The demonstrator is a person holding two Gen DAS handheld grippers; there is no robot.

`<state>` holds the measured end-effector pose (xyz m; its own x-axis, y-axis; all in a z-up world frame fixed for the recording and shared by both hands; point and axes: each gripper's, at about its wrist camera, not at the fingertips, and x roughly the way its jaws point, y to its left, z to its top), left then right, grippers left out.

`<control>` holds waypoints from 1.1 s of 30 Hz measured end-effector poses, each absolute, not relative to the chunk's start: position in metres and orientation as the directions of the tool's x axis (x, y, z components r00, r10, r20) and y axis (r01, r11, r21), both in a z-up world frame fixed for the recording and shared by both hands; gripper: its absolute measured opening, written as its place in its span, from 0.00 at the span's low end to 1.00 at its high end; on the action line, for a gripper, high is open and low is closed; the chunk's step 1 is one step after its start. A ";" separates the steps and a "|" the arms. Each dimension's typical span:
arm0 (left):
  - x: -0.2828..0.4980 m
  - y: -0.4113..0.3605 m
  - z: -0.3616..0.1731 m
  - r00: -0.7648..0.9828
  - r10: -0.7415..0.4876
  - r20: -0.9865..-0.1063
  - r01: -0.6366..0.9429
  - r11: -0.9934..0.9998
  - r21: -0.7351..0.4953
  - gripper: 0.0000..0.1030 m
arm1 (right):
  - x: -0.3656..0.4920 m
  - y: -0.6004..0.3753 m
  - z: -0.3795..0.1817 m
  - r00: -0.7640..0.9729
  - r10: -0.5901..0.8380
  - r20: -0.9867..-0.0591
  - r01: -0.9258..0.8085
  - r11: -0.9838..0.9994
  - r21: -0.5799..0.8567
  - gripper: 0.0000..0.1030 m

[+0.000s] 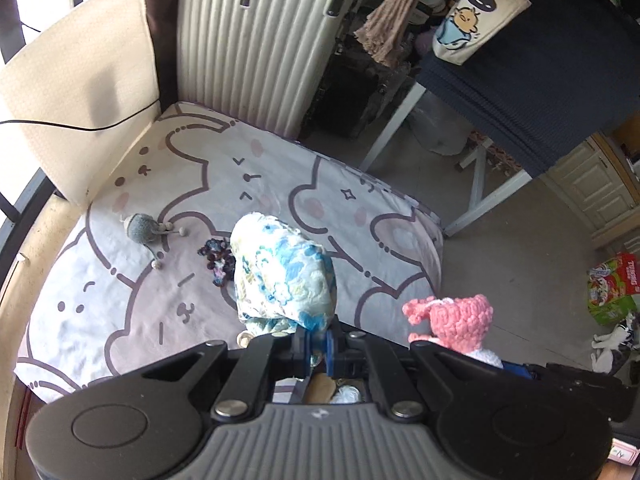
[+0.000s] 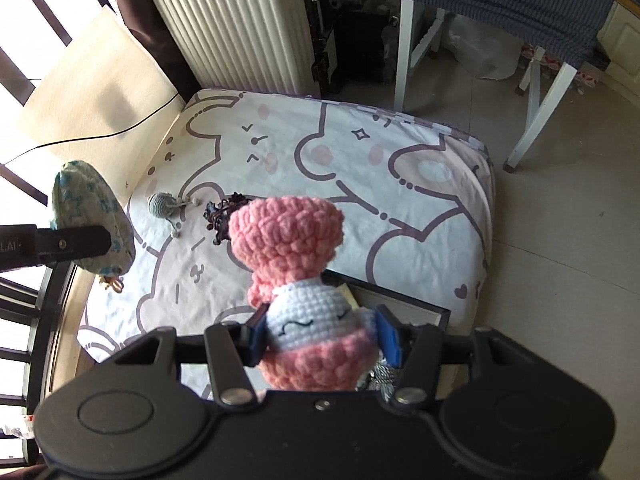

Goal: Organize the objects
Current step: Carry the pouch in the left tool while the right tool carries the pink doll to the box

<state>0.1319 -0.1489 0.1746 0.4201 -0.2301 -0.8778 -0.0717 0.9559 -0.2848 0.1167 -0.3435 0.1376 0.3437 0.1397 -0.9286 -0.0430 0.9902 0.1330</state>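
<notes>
The left gripper (image 1: 318, 350) is holding a floral cloth pouch (image 1: 282, 274) above the bed; its blue pads (image 1: 332, 354) are pressing close together on the lower end of the pouch, so the jaws are almost fully closed on it. In the right wrist view the same pouch (image 2: 90, 216) is hanging at the left side, over the edge of the bed, and a small ring or cord is dangling under it, but what it is exactly is not clear. The right gripper (image 2: 320, 334) is gripping a crochet doll (image 2: 308, 292) by its pale blue face, one blue pad (image 2: 390, 338) on each side, the jaws standing about half open around it. The doll is pink on top and bottom and is raised above the near part of the bed sheet (image 2: 420, 184), which is white with cartoon bunny outlines. On the sheet a small grey knitted toy (image 2: 162, 203) with cords is lying, and just beside it a dark beaded thing (image 2: 224, 214) is lying too. Under the doll a dark box (image 2: 416, 312) is showing at the near edge of the bed. A ribbed pale suitcase (image 2: 236, 28) is standing behind the bed
</notes>
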 end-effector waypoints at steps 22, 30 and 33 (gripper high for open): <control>0.121 -0.188 0.194 0.406 -0.289 -0.867 0.080 0.956 -0.281 0.07 | 0.147 -0.411 0.173 0.416 0.085 -0.905 0.034 0.993 0.109 0.54; 0.109 -0.198 0.154 0.352 -0.291 -0.890 0.054 0.955 -0.291 0.07 | 0.124 -0.413 0.133 0.345 0.086 -0.935 0.037 0.994 0.105 0.54; 0.106 -0.202 0.135 0.328 -0.313 -0.891 0.055 0.948 -0.312 0.07 | 0.120 -0.411 0.116 0.319 0.080 -0.944 0.032 0.995 0.095 0.54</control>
